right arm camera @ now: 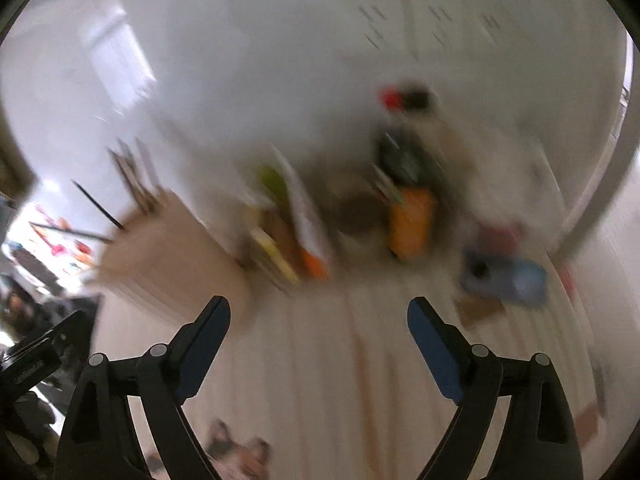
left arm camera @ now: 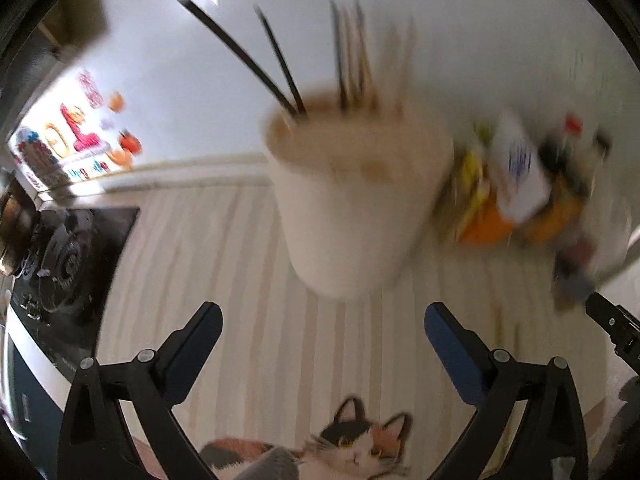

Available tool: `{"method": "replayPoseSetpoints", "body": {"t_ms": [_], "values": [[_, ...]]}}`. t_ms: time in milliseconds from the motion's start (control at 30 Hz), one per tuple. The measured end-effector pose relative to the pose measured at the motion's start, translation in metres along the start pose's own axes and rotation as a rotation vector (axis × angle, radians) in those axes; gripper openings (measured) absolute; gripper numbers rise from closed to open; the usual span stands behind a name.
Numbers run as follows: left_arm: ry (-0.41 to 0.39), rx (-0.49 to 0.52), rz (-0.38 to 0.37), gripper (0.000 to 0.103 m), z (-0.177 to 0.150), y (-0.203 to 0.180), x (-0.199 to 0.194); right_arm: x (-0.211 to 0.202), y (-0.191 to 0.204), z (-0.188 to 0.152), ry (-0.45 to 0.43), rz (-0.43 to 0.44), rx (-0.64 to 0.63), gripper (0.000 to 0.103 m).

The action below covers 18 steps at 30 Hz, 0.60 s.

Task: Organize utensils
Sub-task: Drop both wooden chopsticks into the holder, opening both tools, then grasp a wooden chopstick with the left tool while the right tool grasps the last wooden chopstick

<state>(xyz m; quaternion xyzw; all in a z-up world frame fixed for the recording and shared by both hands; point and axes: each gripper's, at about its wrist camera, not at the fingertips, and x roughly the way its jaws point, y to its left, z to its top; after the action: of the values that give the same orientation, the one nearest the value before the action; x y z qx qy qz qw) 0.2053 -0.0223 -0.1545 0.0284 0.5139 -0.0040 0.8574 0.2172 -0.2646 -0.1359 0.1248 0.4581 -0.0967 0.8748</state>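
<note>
The beige holder (left arm camera: 352, 200) with thin stiff chopsticks (left arm camera: 348, 56) stands on the striped desk (left arm camera: 224, 264) at twelve o'clock from the left gripper (left arm camera: 323, 330), whose jaws, like the right gripper's (right arm camera: 318, 326), are wide and empty; the sticks look light and slippery, best pinched mid-length.

A striped cream cloth (left arm camera: 248, 280) is covering the desk, with a calico cat picture (left arm camera: 360, 448) sitting low between the left tongs' arms. Off to their left a black stove burner (left arm camera: 68, 264) is showing, and beyond it a white panel with colourful stickers (left arm camera: 76, 140). Right of the tongs, a blurry heap of packets is leaning together, orange (right arm camera: 412, 224) and white (left arm camera: 520, 168) ones among them. Something blue (right arm camera: 516, 276) is lying further right, too smeared to identify.
</note>
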Motion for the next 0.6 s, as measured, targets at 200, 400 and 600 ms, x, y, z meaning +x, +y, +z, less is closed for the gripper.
{"method": "replayPoseSetpoints", "body": {"t_ms": [200, 400, 600], "values": [[0.175, 0.095, 0.015, 0.103, -0.037, -0.044, 0.062, 0.059, -0.055, -0.050, 0.256, -0.101, 0.018, 0.070], [0.266, 0.170, 0.025, 0.103, -0.060, -0.081, 0.094, 0.113, -0.079, -0.091, 0.424, -0.118, 0.010, 0.051], [0.305, 0.226, 0.007, 0.103, -0.068, -0.126, 0.102, 0.138, -0.088, -0.115, 0.467, -0.165, -0.036, 0.007]]}}
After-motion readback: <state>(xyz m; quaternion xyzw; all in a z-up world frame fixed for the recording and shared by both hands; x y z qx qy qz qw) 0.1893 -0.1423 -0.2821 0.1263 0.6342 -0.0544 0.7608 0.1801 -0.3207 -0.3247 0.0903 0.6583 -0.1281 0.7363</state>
